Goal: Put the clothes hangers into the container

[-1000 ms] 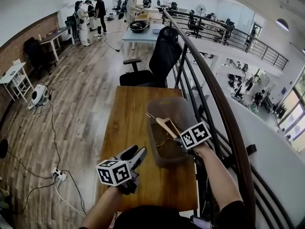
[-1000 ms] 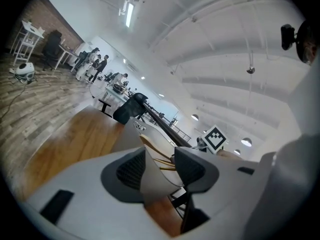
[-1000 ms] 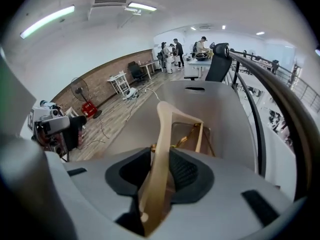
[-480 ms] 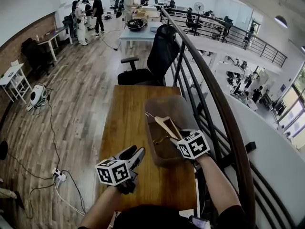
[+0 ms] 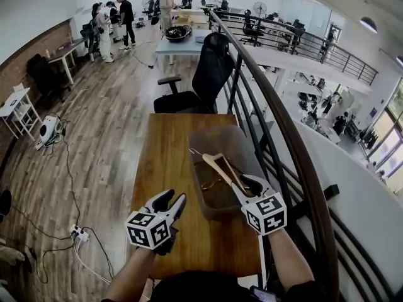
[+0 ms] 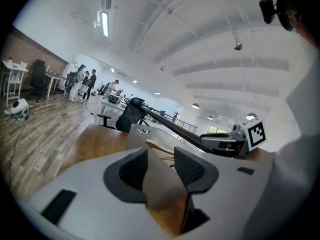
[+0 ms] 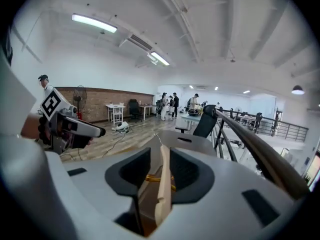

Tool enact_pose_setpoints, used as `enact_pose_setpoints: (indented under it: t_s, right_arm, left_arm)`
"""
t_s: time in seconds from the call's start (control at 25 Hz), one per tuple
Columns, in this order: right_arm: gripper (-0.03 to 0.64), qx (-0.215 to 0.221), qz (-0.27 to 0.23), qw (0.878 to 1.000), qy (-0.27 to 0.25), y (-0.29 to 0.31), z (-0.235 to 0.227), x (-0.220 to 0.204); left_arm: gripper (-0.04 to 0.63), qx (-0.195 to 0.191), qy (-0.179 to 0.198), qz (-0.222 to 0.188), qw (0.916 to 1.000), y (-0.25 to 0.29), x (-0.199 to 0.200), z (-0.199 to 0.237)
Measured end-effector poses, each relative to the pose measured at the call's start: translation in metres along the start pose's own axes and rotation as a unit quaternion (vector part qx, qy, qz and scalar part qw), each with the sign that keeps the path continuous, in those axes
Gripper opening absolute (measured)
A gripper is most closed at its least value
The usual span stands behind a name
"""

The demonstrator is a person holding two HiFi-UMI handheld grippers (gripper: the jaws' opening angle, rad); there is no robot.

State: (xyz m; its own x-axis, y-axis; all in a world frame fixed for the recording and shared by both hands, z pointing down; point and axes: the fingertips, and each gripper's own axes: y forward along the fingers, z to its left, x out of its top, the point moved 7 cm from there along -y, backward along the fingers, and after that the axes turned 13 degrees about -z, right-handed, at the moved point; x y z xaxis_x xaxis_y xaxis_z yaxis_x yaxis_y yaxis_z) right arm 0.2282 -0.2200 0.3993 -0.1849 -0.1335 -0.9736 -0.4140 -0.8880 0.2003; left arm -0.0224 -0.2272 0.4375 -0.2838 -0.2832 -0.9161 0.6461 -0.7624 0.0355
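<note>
A translucent grey container [image 5: 214,134] stands on the right half of the wooden table [image 5: 165,159]. A wooden hanger [image 5: 220,166] leans in it, its hook end poking over the rim, above a gold wire hanger [image 5: 211,184]. My right gripper [image 5: 250,184] hovers at the container's near right corner and its jaws are closing. In the right gripper view the wooden hanger [image 7: 164,184] runs between the jaws of the right gripper [image 7: 160,169], with a gap at the left pad. My left gripper [image 5: 173,197] hangs open and empty left of the container; the left gripper [image 6: 161,166] faces the bin [image 6: 142,130].
A black metal railing [image 5: 277,124] runs close along the table's right edge. A black office chair [image 5: 211,74] stands at the far end. Cables and a power strip [image 5: 79,231] lie on the floor to the left. Several people stand far back.
My right gripper drew back from over the container toward me, while the wooden hanger stayed leaning in the bin. The left gripper barely shifted.
</note>
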Motion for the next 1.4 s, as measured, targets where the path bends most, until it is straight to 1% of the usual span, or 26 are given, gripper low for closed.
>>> enact_pose_setpoints:
  t_s: [0.04,0.12,0.28,0.36,0.44,0.52,0.6,0.64,0.76,0.88,1.12,1.4]
  right_arm:
    - [0.112,-0.003,-0.018,1.0,0.007,-0.007,0.002,0.001]
    - [0.071,-0.005,-0.055,0.998,0.025,-0.021,0.006,0.003]
    - [0.034,0.001,-0.133,0.99,0.057,-0.048,0.019,0.004]
    - [0.034,0.007,-0.18,0.982,0.061,-0.061,0.026,0.002]
    - [0.035,0.016,-0.227,0.971,0.069,-0.075,0.033,-0.001]
    - [0.034,0.026,-0.255,0.962,0.09,-0.086,0.039,-0.003]
    - [0.021,0.017,-0.263,0.958,0.114,-0.095,0.04,-0.009]
    - [0.002,0.006,-0.26,0.958,0.118,-0.097,0.04,-0.013]
    - [-0.005,-0.017,-0.243,0.962,0.12,-0.101,0.04,-0.027]
    - [-0.006,-0.014,-0.234,0.965,0.121,-0.103,0.045,-0.037]
    - [-0.008,-0.018,-0.235,0.967,0.098,-0.105,0.05,-0.036]
    - [-0.008,-0.026,-0.248,0.962,0.109,-0.094,0.048,-0.031]
  left_arm:
    - [0.169,0.001,0.016,-0.003,0.9999,-0.003,0.003,0.0]
    - [0.157,0.005,0.046,-0.013,0.9988,-0.011,0.01,0.0]
    - [0.116,0.02,0.098,-0.044,0.994,-0.032,0.02,0.0]
    - [0.099,0.027,0.115,-0.062,0.991,-0.042,0.023,-0.001]
    - [0.089,0.031,0.125,-0.081,0.9884,-0.052,0.024,-0.001]
    - [0.084,0.034,0.131,-0.098,0.986,-0.064,0.024,-0.002]
    - [0.084,0.038,0.137,-0.111,0.9836,-0.076,0.023,-0.002]
    - [0.083,0.041,0.139,-0.116,0.9827,-0.081,0.021,-0.002]
    - [0.08,0.049,0.134,-0.128,0.9814,-0.093,0.016,0.002]
    - [0.07,0.058,0.137,-0.135,0.9796,-0.104,0.011,0.006]
    - [0.048,0.065,0.166,-0.136,0.9744,-0.12,0.001,0.004]
    - [0.04,0.071,0.156,-0.135,0.976,-0.119,-0.006,0.003]
